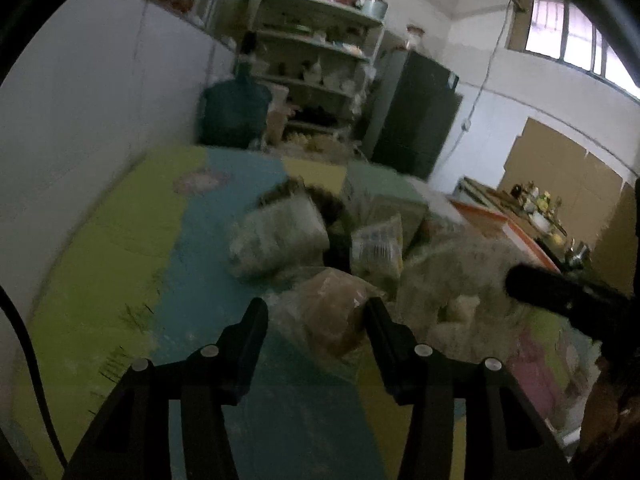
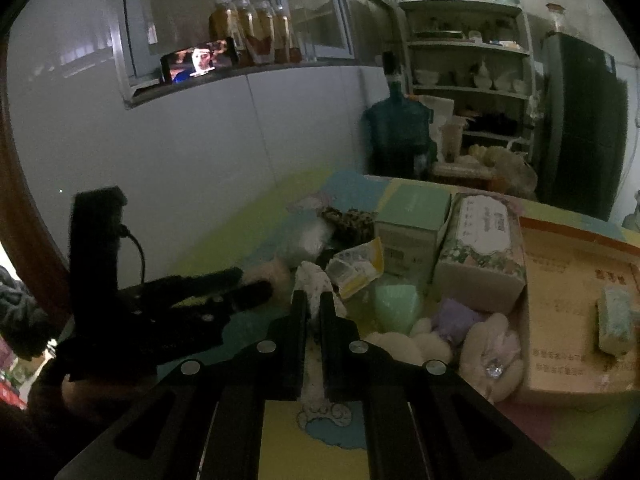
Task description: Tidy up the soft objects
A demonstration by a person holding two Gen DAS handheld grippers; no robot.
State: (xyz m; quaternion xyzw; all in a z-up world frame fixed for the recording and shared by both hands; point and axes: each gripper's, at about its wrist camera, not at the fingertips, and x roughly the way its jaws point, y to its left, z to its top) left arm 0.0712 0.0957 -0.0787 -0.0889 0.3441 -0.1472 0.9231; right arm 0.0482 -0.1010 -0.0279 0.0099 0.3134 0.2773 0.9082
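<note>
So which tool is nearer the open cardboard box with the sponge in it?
Right. The right tool sits just left of the cardboard box, across the pile of soft things; the left tool is further left still.

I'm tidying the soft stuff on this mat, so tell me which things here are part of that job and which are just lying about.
Part of the job:
white lacy cloth, pinched in the right gripper
green sponge
cream plush toys
open cardboard box

Lying about:
water jug
shelves
jars
phone
</note>
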